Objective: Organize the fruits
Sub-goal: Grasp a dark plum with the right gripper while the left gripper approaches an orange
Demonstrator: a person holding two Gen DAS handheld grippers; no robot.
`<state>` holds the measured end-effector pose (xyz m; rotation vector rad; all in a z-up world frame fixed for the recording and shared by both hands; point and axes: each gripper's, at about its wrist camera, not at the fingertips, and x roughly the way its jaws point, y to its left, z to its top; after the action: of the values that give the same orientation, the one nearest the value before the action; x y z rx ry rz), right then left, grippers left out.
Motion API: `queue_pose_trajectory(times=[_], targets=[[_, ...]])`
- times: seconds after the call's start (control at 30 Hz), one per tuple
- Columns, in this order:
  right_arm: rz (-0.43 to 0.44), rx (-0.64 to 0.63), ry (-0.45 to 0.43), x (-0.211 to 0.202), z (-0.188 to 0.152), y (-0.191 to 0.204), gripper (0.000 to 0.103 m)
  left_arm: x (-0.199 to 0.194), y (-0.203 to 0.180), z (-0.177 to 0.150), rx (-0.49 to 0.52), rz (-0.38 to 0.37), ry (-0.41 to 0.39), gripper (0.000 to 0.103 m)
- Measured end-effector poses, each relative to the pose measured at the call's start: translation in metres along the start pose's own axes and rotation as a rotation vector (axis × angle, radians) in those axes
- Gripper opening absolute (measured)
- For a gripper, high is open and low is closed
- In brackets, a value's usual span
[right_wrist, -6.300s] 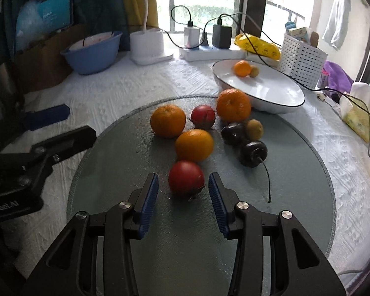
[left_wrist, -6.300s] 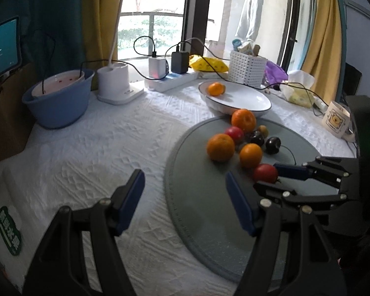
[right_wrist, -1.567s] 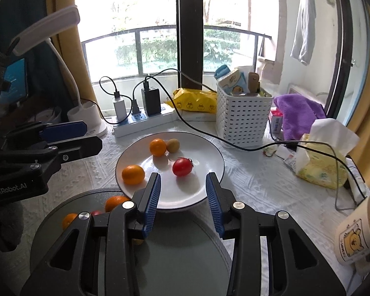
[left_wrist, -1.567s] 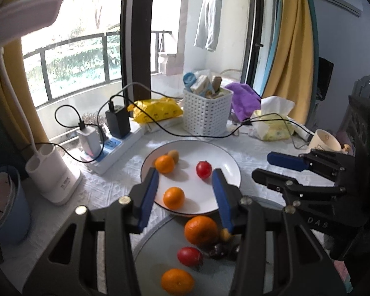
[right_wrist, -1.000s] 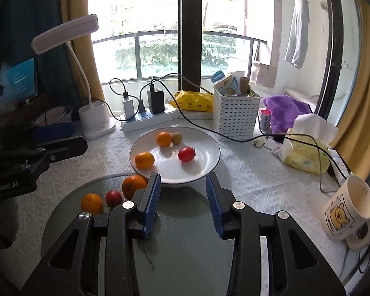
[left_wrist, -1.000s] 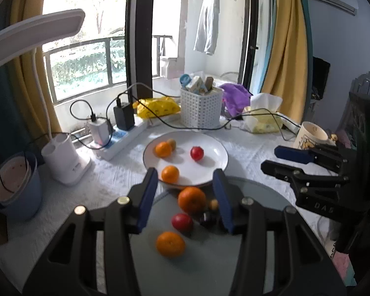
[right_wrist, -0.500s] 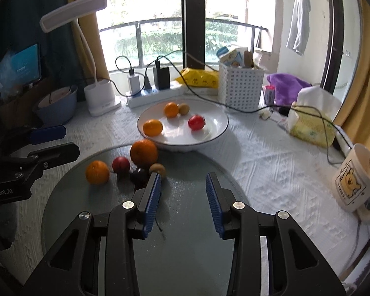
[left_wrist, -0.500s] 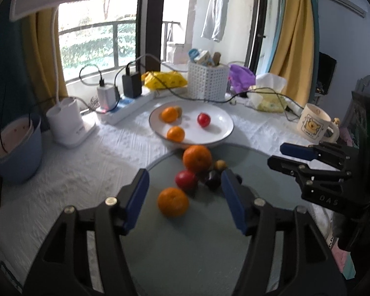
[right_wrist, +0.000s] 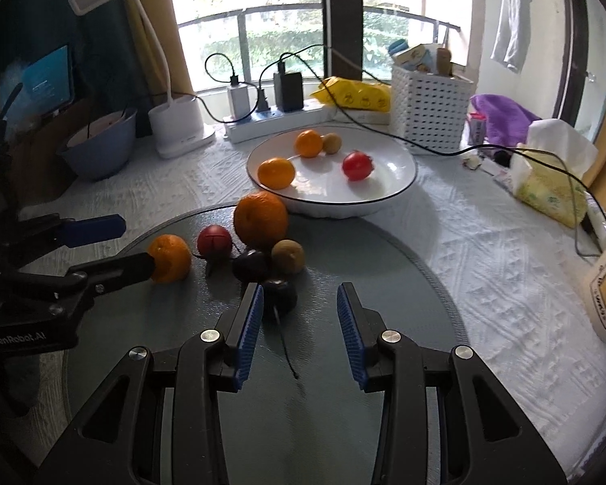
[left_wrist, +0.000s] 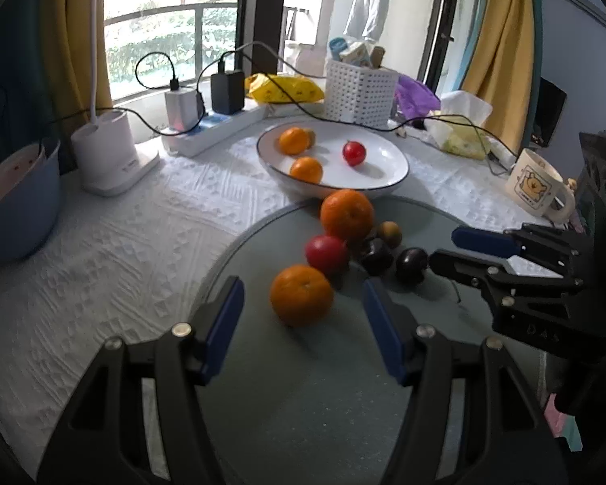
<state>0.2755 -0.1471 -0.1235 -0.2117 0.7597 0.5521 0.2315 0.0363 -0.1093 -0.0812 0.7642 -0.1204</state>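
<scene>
On the grey round mat [left_wrist: 303, 404]: loose fruit not yet sorted — small orange mandarin [left_wrist: 301, 294] nearest, red tomato-like fruit [left_wrist: 326, 254] just behind, large orange [left_wrist: 346, 214] touching the plate's near rim, two dark plums [left_wrist: 411, 264], small brown kiwi-like fruit [left_wrist: 389, 234].
White shallow plate [left_wrist: 384, 161]: already holding two small mandarins, one red fruit, one small brown fruit.
Step in hand: approach for the next pick, judged from the pose.
Left hand-held gripper [left_wrist: 303, 325]: released, jaws spread wide, small orange mandarin between the blue pads but apart from both.
Right hand-held gripper [right_wrist: 299, 325]: released, empty, low over the mat; stemmed dark plum [right_wrist: 278, 298] just beside the left pad, off-centre.
Next move: likely advance the left until the mandarin sits deep between the pads, clench gently, lift, carry to the plate.
In the way: red fruit touching or nearly touching the mandarin, so a push could roll the cluster; large orange blocking the plate's near edge.
Around, on the white quilted surface [left_wrist: 121, 250]: blue bowl [left_wrist: 16, 202], white lamp base [left_wrist: 109, 157], power strip with chargers [left_wrist: 214, 129], white perforated basket [left_wrist: 359, 93], bear-print mug [left_wrist: 539, 186], tissue pack [right_wrist: 553, 186].
</scene>
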Motion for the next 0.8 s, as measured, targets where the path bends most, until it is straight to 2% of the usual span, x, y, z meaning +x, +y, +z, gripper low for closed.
queue_pose_trajectory(times=[0.33,0.63,0.8], targets=[[0.027,-0.001,0.049,0.023,0.002,0.005,0.04,0.022,0.004,-0.002,-0.012,-0.003,0.052,0.063],[0.051,-0.016,0.082,0.034,0.004,0.012,0.041,0.036,0.009,-0.002,-0.023,0.018,0.098,0.063],[0.057,-0.024,0.096,0.037,0.004,0.013,0.041,0.038,0.004,-0.002,0.005,0.043,0.104,0.062]])
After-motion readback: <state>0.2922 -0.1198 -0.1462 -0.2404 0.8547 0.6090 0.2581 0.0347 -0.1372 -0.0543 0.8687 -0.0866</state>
